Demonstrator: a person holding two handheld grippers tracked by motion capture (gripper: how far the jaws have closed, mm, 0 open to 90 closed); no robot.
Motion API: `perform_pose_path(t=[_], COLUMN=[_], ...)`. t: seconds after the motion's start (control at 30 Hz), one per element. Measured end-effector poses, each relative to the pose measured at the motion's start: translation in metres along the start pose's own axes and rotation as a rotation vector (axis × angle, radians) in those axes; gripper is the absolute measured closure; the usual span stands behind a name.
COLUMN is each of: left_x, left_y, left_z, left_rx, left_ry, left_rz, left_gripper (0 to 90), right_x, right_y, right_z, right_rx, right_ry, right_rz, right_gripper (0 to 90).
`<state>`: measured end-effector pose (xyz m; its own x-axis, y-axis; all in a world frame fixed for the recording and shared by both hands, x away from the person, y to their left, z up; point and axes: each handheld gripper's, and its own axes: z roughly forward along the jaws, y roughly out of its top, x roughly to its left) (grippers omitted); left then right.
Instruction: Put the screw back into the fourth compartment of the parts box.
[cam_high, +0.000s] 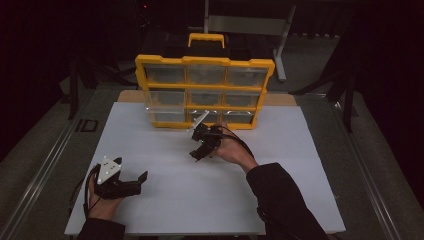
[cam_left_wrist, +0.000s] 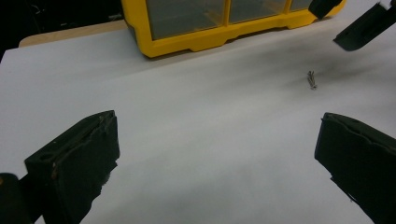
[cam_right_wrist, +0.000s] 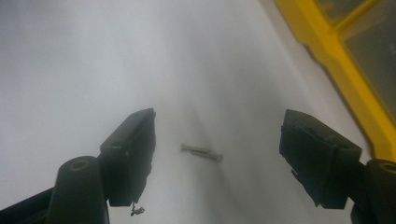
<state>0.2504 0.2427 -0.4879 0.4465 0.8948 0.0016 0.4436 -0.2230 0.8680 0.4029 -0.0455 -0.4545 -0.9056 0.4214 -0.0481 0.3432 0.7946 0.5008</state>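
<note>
The left tongs (cam_high: 142, 177) rest nearest on the white desk (cam_high: 165, 200), jaws spread wide with nothing between them. Farther on, the right tongs (cam_right_wrist: 217, 140) hang parted over a small screw (cam_right_wrist: 201, 152), which lies between the jaws, untouched. Beyond stands the yellow organizer (cam_high: 205, 92).

Lying in bare white board (cam_high: 165, 200), free on all sides: small screw (cam_right_wrist: 201, 152). Blocking at twelve o'clock: yellow compartment organizer (cam_high: 205, 92). Resting at seven o'clock, well apart: left gripper (cam_high: 142, 179). Straddling the screw with space either side: right gripper (cam_right_wrist: 217, 158).
</note>
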Motion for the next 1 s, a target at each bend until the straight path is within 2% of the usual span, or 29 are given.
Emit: perform_pose_path(t=[0.2, 0.53, 0.63, 0.77, 0.87, 1.0], left_x=[0.0, 0.0, 0.0, 0.0, 0.0, 0.0], left_y=[0.0, 0.0, 0.0, 0.0, 0.0, 0.0], left_z=[0.0, 0.0, 0.0, 0.0, 0.001, 0.001], left_rx=[0.001, 0.002, 0.003, 0.003, 0.004, 0.003], left_ry=[-0.001, -0.001, -0.001, 0.0, -0.001, -0.001], left_rz=[0.001, 0.002, 0.003, 0.002, 0.004, 0.002], left_gripper=[0.6, 0.7, 0.7, 0.6, 0.7, 0.7], right_x=[-0.002, 0.001, -0.001, -0.002, -0.002, -0.002], right_y=[-0.005, -0.009, -0.01, -0.01, -0.01, -0.01], right_z=[0.01, 0.026, 0.033, 0.036, 0.039, 0.039], right_rx=[0.012, 0.036, 0.04, 0.047, 0.052, 0.055], right_ry=[0.017, 0.075, 0.098, 0.111, 0.136, 0.146], right_rz=[0.013, 0.035, 0.059, 0.075, 0.074, 0.073], right_gripper=[28.0, 29.7, 30.1, 30.7, 32.7, 35.0])
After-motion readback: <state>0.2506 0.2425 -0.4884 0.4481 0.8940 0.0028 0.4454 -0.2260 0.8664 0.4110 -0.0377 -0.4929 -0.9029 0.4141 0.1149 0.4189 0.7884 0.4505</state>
